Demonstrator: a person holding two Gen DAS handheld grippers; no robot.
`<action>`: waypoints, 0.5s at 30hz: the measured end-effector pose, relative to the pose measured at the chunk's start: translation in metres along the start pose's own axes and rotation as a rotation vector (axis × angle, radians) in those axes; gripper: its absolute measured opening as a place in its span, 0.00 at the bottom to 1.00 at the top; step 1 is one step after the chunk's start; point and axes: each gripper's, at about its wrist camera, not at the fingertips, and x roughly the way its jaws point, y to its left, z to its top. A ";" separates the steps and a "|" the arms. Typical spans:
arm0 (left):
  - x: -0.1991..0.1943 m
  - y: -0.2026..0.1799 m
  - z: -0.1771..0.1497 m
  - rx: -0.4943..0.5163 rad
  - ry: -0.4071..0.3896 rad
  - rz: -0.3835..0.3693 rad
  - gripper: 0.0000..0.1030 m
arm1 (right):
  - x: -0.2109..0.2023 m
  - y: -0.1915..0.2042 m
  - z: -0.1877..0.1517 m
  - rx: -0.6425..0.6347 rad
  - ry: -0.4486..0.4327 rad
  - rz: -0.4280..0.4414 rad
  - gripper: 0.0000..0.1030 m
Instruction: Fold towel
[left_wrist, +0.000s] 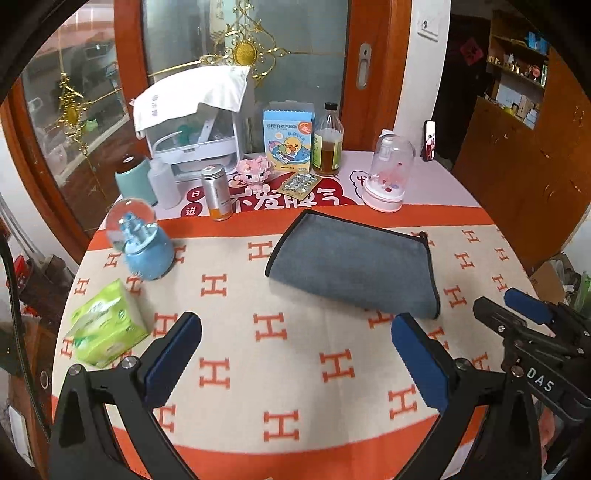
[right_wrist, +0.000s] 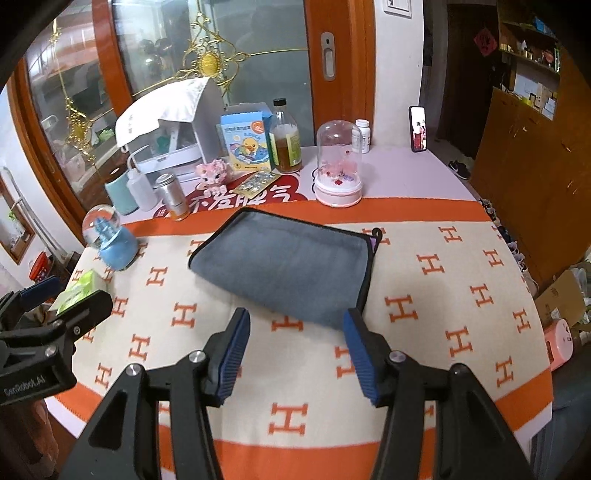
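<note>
A grey towel (left_wrist: 354, 264) with black edging lies folded flat on the orange-and-cream cloth (left_wrist: 240, 369); it also shows in the right wrist view (right_wrist: 288, 266). My left gripper (left_wrist: 295, 332) is open and empty, above the cloth just short of the towel's near edge. My right gripper (right_wrist: 295, 325) is open and empty, its fingertips (right_wrist: 351, 325) just at the towel's near right corner. The right gripper also shows in the left wrist view (left_wrist: 517, 310), and the left gripper in the right wrist view (right_wrist: 62, 295).
A blue snow globe (left_wrist: 142, 243) and a green tissue pack (left_wrist: 107, 325) stand left. Behind the towel are a silver can (left_wrist: 218, 192), a pink toy (left_wrist: 255, 171), a blister pack (left_wrist: 299, 182), a bottle (left_wrist: 327, 142), a domed ornament (left_wrist: 388, 173) and a white appliance (left_wrist: 195, 122).
</note>
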 end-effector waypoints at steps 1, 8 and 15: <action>-0.006 0.000 -0.004 -0.002 -0.005 0.000 0.99 | -0.005 0.002 -0.004 -0.001 0.001 0.000 0.51; -0.038 0.002 -0.032 0.005 -0.013 0.025 0.99 | -0.034 0.017 -0.029 -0.018 0.000 0.014 0.52; -0.065 0.004 -0.051 0.010 -0.021 0.031 0.99 | -0.059 0.030 -0.050 -0.030 -0.012 0.023 0.52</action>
